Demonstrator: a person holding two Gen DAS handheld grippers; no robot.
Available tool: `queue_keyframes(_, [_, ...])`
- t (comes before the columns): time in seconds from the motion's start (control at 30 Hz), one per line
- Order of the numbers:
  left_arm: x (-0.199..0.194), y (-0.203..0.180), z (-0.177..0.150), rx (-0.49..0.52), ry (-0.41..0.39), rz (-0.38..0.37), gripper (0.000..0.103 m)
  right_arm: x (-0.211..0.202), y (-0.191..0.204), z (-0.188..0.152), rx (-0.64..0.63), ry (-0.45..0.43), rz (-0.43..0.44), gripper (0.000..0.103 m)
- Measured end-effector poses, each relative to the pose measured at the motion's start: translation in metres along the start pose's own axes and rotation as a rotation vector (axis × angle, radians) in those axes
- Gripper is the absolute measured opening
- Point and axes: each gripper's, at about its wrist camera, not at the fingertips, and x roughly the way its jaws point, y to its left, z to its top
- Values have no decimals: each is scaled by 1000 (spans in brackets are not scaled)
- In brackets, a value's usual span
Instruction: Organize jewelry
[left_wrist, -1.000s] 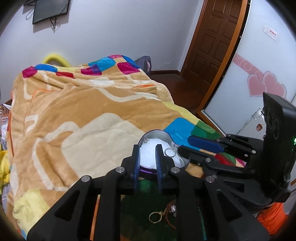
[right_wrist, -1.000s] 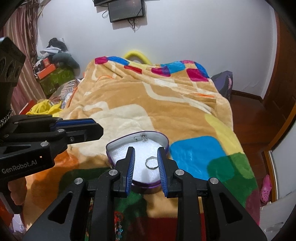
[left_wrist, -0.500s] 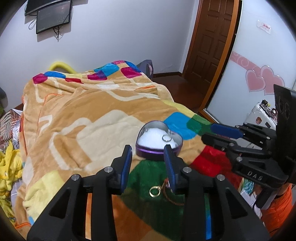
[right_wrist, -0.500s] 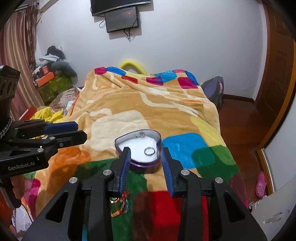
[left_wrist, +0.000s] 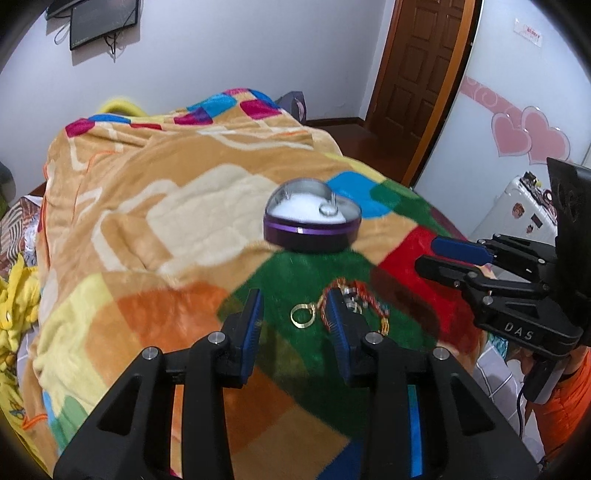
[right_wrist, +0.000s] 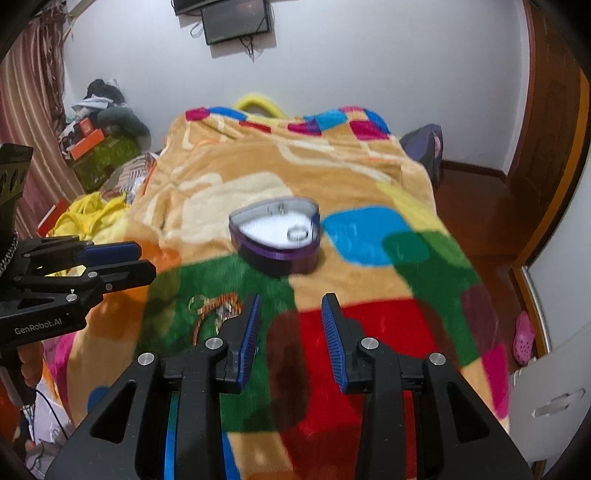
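A purple heart-shaped box lies open on the blanket, lined with white foam. A silver ring sits on the foam, and a small earring lies at the back rim. A gold ring and a red-orange bracelet lie on the green patch. My left gripper hangs open just above them, the gold ring between its tips, untouched. My right gripper is open and empty over the red patch, short of the box.
The bed is covered by a patchwork blanket that drops off at the right toward the wooden floor. A yellow cloth and piled boxes lie to the left. A white case stands at the right.
Both grippers have drawn back from the heart box and their jaws stand wider. The box now lies farther ahead. The gold ring and bracelet have come up to the left gripper's tips.
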Motion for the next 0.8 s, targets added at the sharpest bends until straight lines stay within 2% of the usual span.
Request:
queue_keyframes(0.17, [12, -1, -14, -24, 42, -16, 35, 21, 4, -17, -9, 72, 7, 31])
queue_keyframes(0.3, [21, -3, -23, -35, 75, -28, 35, 30, 6, -23, -11, 98, 16, 31])
queue_keyframes(0.47, [28, -7, -27, -44, 84, -43, 34, 29, 10, -23, -34, 86, 24, 31])
queue_keyframes(0.67, [35, -6, -24, -81, 90, -78, 28, 35, 20, -24, -102, 81, 20, 31])
queue_keyframes(0.8, [42, -7, -23, -100, 110, -99, 22, 39, 18, -24, -100, 73, 24, 30])
